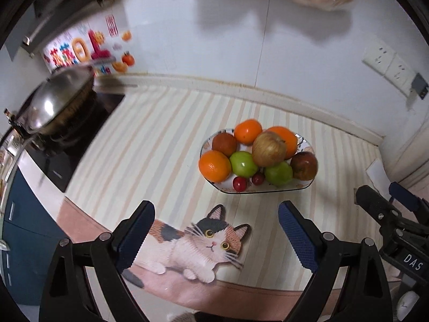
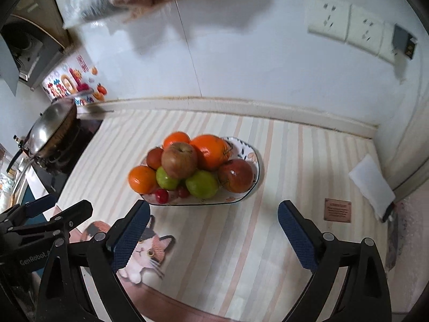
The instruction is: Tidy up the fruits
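Note:
A flower-patterned plate point(image 1: 303, 186) point(image 2: 241, 145) sits on the striped mat, piled with fruit. A brownish apple point(image 1: 269, 149) point(image 2: 179, 159) lies on top. Around it are oranges point(image 1: 214, 165) point(image 2: 210, 151), green fruits point(image 1: 243, 164) point(image 2: 202, 183), a red apple point(image 1: 304, 165) point(image 2: 236, 175) and cherries point(image 1: 239, 183) point(image 2: 162, 195). My left gripper point(image 1: 217, 209) point(image 2: 69, 201) hangs open and empty above the mat, short of the plate. My right gripper point(image 2: 214, 206) point(image 1: 378, 190) is also open and empty, beside it on the right.
A lidded wok point(image 1: 59, 104) point(image 2: 52, 126) stands on the black stove at the left. Wall sockets point(image 2: 346, 24) are at the back right, and a white folded sheet point(image 2: 371, 185) lies at the mat's right end. The cat print point(image 1: 203, 244) marks the counter's front edge.

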